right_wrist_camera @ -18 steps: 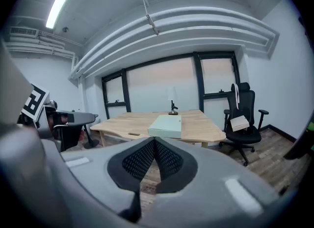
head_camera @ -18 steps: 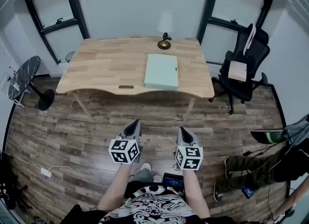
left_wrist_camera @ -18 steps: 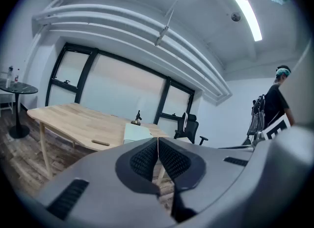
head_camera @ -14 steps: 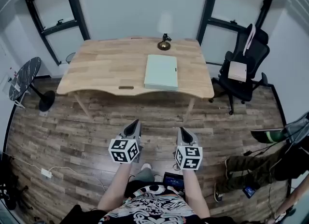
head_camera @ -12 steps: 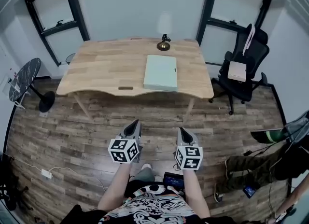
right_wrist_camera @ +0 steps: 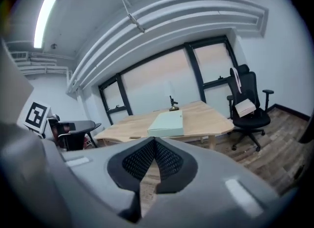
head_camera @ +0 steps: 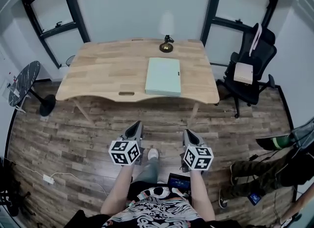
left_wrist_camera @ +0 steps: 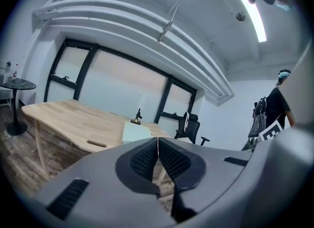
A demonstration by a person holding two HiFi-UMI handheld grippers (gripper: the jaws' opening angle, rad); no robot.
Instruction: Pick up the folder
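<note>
Wood-plank flooring (head_camera: 73,124) fills the lower half of the head view, and a light wooden table (head_camera: 98,70) stands before a white wall (head_camera: 127,6) flanked by dark-framed windows (head_camera: 54,20). A pale green rectangular folder (head_camera: 163,76) lies flat on the table's right half, close to the front edge, with a small brass-based desk lamp (head_camera: 167,45) behind it. A black office chair (head_camera: 255,55) with a tan box (head_camera: 243,72) on its seat stands to the right of the table. The left gripper (head_camera: 135,124) and right gripper (head_camera: 187,132) hover side by side over the floor, well apart from the table and pointing toward it.

The left gripper view shows its jaws clenched tight together with nothing between them, and the folder rests beyond on the tabletop.

The right gripper view shows its jaws likewise pressed closed on nothing, with the folder lying ahead on the table, well apart.
</note>
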